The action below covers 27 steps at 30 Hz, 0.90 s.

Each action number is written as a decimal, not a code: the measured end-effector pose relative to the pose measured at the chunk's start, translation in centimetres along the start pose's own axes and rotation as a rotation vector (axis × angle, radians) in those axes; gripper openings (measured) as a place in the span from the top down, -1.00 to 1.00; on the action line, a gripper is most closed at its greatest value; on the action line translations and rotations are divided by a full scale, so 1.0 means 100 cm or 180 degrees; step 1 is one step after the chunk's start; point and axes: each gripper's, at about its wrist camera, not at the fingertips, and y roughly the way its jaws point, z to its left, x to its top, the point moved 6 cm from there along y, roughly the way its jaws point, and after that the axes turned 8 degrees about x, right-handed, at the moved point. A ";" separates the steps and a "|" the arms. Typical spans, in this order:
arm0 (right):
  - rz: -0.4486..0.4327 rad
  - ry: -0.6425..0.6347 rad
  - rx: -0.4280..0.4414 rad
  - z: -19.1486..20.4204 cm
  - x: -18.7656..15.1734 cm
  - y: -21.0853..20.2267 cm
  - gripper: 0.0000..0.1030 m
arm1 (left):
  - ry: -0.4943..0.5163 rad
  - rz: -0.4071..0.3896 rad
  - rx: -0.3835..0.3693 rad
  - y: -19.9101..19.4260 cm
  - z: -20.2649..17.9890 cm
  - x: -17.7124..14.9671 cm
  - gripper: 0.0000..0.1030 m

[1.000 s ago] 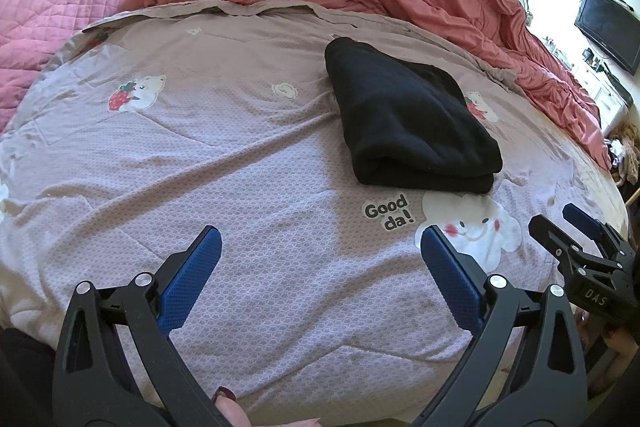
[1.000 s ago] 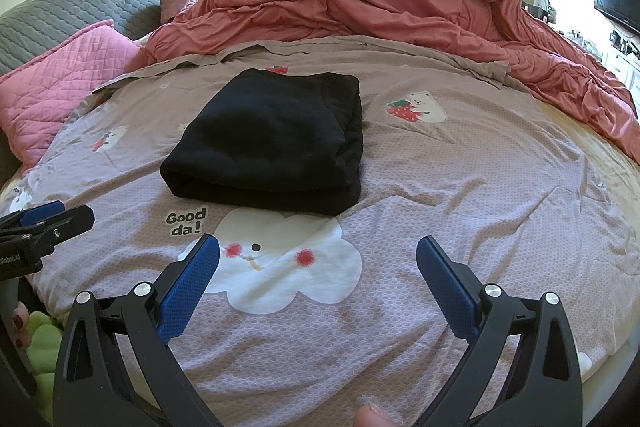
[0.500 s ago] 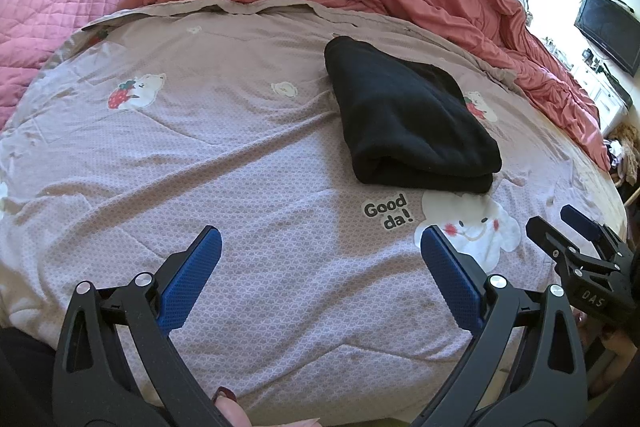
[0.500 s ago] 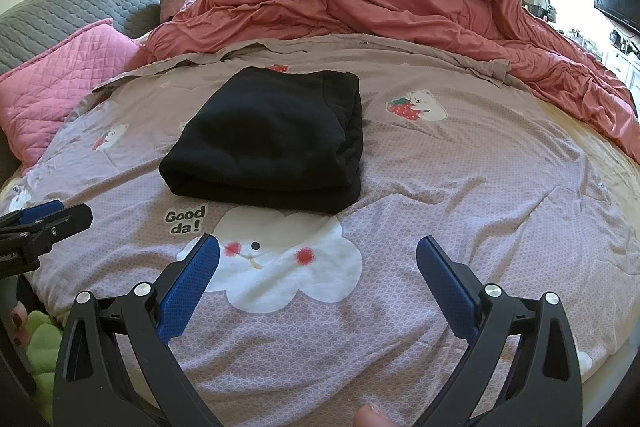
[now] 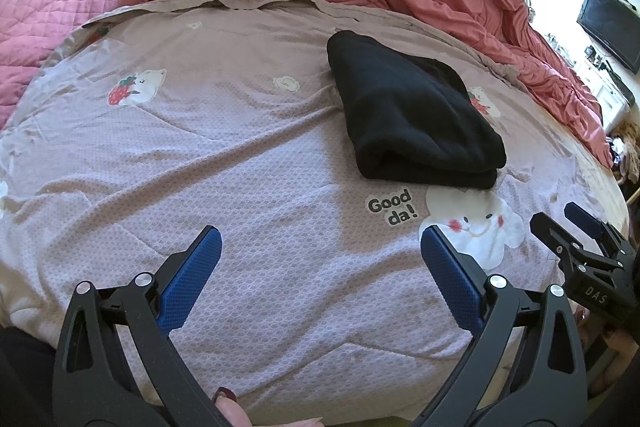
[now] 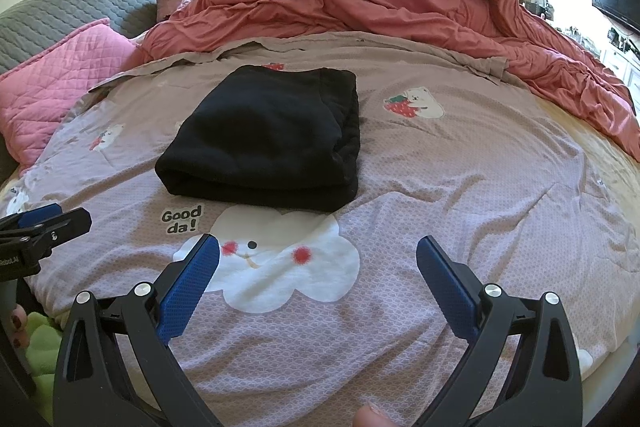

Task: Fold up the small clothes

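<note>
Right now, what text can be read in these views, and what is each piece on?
"Good da!": printed on the bedsheet, beside the white cloud face.
"DAS": on the right gripper body, left wrist view.
Partial white lettering on the left gripper, right wrist view: cut off, unreadable.

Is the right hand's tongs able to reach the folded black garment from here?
Probably yes. The right tongs are open and empty, and only bare bedsheet lies between them and the black garment straight ahead. Nothing blocks the way.

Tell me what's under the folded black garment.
The folded black garment lies on the mauve cartoon-print bedsheet. A strawberry print peeks out behind it; anything beneath is covered.
</note>
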 end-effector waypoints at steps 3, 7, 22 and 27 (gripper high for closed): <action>-0.0006 0.0003 -0.0003 -0.001 0.000 0.000 -0.91 | 0.0006 0.0006 -0.0020 0.001 0.000 0.000 -0.81; -0.0030 0.0009 -0.0038 -0.004 0.000 0.001 -0.91 | 0.0017 0.0033 -0.0030 0.002 0.000 -0.001 -0.81; 0.0026 0.0419 -0.0522 -0.060 -0.011 -0.003 -0.91 | 0.0004 0.0159 -0.0025 0.011 0.012 0.001 -0.81; -0.0130 0.0857 -0.1133 -0.132 -0.022 -0.034 -0.91 | -0.0198 0.0154 -0.0048 0.016 0.044 0.011 -0.81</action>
